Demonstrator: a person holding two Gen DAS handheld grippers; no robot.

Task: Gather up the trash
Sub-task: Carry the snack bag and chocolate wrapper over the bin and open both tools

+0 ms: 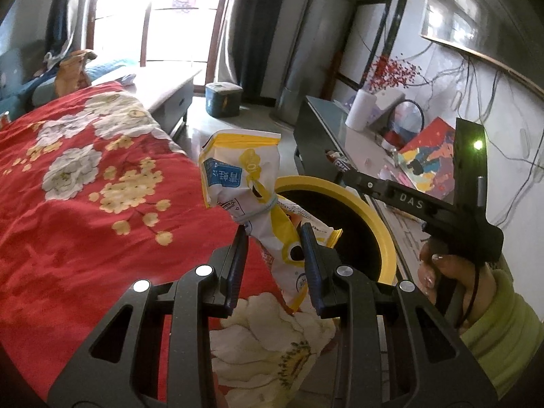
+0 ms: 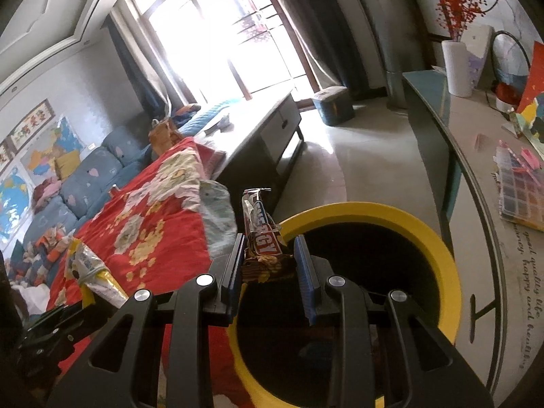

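My left gripper (image 1: 273, 238) is shut on a crumpled white and yellow snack bag (image 1: 244, 176) tied with a rubber band, held over the red floral cover beside the yellow-rimmed bin (image 1: 380, 224). That bag (image 2: 85, 265) also shows at the lower left of the right wrist view. My right gripper (image 2: 268, 248) is shut on a brown energy bar wrapper (image 2: 261, 238), which stands upright between the blue pads at the near-left rim of the bin (image 2: 438, 258). The bin's inside is dark. The right gripper's body, held by a hand in a green sleeve, appears at the right of the left wrist view.
A red floral cover (image 1: 85, 204) lies over the furniture on the left. A low grey cabinet (image 2: 272, 122) and a teal box (image 2: 333, 105) stand by the window. On the right, a long console (image 2: 476, 156) carries a white vase, a paint palette and boxes.
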